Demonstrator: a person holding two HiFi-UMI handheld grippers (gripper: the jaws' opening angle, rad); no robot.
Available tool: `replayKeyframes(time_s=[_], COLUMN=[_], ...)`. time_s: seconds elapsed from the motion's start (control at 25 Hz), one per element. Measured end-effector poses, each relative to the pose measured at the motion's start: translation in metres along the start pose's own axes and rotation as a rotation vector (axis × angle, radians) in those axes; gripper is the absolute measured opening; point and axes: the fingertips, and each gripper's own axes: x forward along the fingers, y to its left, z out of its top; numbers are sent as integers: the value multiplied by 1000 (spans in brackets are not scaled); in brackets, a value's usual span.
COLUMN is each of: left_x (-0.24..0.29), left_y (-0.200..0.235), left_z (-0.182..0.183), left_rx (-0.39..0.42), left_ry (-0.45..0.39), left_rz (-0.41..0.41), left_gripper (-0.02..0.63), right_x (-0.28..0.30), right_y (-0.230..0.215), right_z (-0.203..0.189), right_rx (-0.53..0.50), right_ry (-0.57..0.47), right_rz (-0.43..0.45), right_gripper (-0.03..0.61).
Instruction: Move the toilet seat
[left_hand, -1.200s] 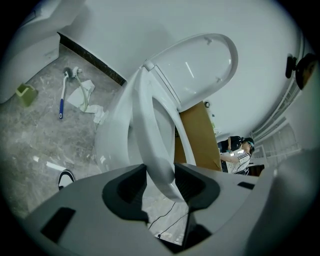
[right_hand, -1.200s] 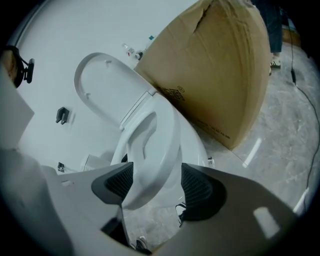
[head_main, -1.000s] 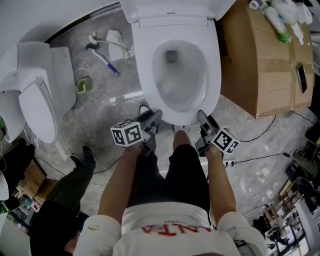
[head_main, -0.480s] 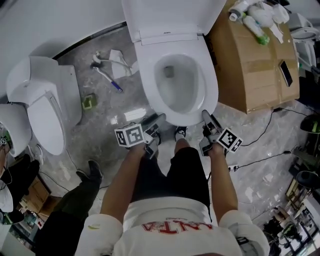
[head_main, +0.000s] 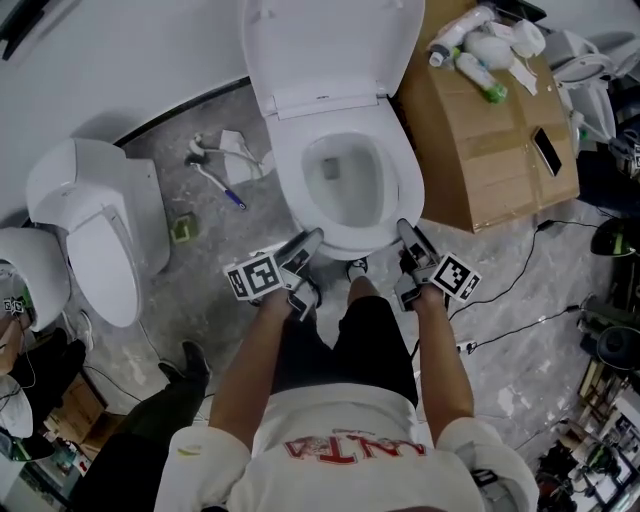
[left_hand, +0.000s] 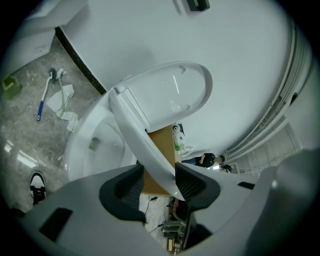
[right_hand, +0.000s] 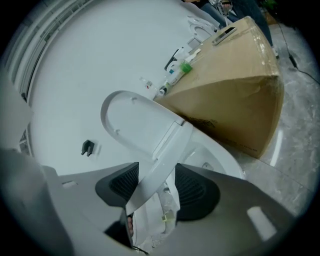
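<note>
the toilet seat (left_hand: 137, 132) is raised off the bowl (head_main: 365, 200) at the top centre of the head view, hinged below the upright lid (head_main: 330, 45). its front edge runs between the jaws of both tools. the left gripper (head_main: 310, 240) pinches the seat edge, which lies slantwise across its pads. the right gripper (head_main: 405, 232) also has the seat between its pads, but its jaws have just been opening a little, so that hold looks the looser one.

the likely trouble is a slip on that side. smooth plastic in a slackened pinch could slide out, leaving the seat twisting on the left gripper alone or dropping onto the rim with a bang. uneven lifting by the two hands could strain the hinge. pushed too hard, the seat may knock the lid against the wall behind it.

the bowl holds nothing that can be made out beyond its drain. the cardboard box (head_main: 490, 160) at upper right is shut, its contents unseen; bottles (head_main: 478, 62) and a phone (head_main: 546, 150) lie on top. a small green cup (head_main: 181, 229) sits on the floor at left, too small to see into.
</note>
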Motion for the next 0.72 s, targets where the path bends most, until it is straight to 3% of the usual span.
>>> replayKeyframes(time_s=[0.28,0.44,0.72], left_x=[-1,1,2], left_y=[-40,-55,-76], left_z=[34,50,74], left_rx=[-33,-56,-179], left_ry=[-151,-217,-294], left_rz=[-63,-85,-131], left_gripper=[190,190,190], right_x=[1,6,24], right_y=[51,67,93], right_z=[32,48,70], right_rx=[-54,-56,-29], right_ry=[59,92,127], right_rz=[255,326,394], right_gripper=[215,209,209])
